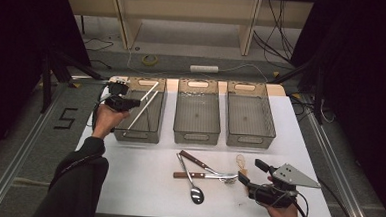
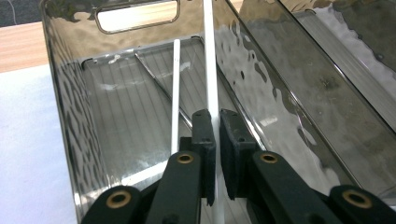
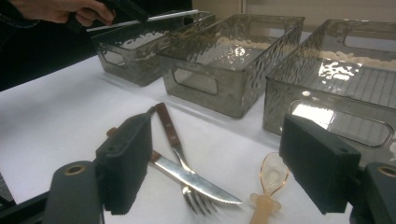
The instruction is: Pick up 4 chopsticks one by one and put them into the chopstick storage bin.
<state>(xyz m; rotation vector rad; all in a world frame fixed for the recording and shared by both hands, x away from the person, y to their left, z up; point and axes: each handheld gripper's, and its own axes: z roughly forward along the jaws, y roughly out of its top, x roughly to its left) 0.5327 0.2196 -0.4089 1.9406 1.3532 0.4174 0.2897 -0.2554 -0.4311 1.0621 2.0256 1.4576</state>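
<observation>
Left tongs (image 2: 217, 122): pads pinched tight on one white chopstick (image 2: 210, 70), held low on its shaft. In the high view these tongs (image 1: 131, 103) sit over the near-left part of the left bin (image 1: 162, 107), at about 10 o'clock on the table (image 1: 142, 186). The held chopstick (image 1: 149, 99) runs long-axis from the tongs up toward 1 o'clock, its far tip above the bin's far rim. A second white chopstick (image 2: 175, 93) lies just beside it, roughly parallel, leaning inside the same bin; a thin dark rod lies on the bin floor, too small to identify.

Right tongs (image 3: 224, 172): jaws wide apart, nothing between the pads. In the high view they (image 1: 250, 174) hover at about 5 o'clock, near the table's front edge, pointing toward 10 o'clock at the cutlery.

Cutlery in front of them: knife (image 3: 196, 179) with wooden handle crossing a fork (image 3: 175, 140), both touching; clear amber plastic spoon (image 3: 271, 179) just beside; metal spoon (image 1: 192, 181) bowl toward 6 o'clock.

Middle bin (image 1: 197, 113) and right bin (image 1: 249, 116) stand side by side across 12 o'clock, narrow gaps between, handle slots in the end walls.

Open white table surface lies between bins and cutlery and at 7–8 o'clock.

Writing: a dark "5" (image 1: 66, 118) marked on the floor left of the table.
</observation>
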